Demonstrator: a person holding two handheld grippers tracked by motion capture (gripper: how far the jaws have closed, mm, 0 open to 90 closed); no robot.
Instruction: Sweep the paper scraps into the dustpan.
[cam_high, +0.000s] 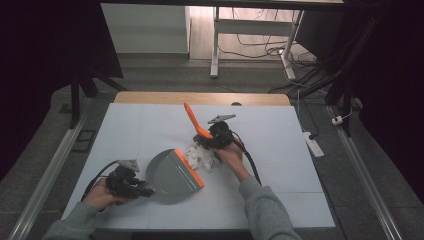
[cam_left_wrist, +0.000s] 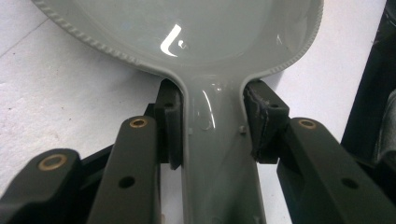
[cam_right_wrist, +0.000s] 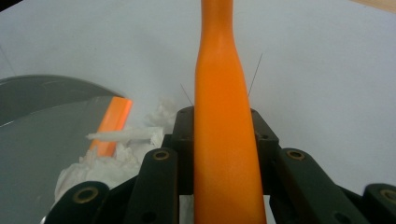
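A white-topped table (cam_high: 150, 125) carries a grey plastic dustpan with an orange rubber lip (cam_high: 172, 175) toward its near edge, left of centre, its handle clamped between the jaws of the left tongs (cam_high: 145, 190). Just right of the lip lies a crumpled heap of white tissue paper (cam_high: 201, 156), near the table's middle. Over it, the right tongs (cam_high: 207, 142) are closed on an orange plastic brush handle (cam_high: 192, 120) slanting toward the far edge; its bristles are probably hidden behind the tongs.
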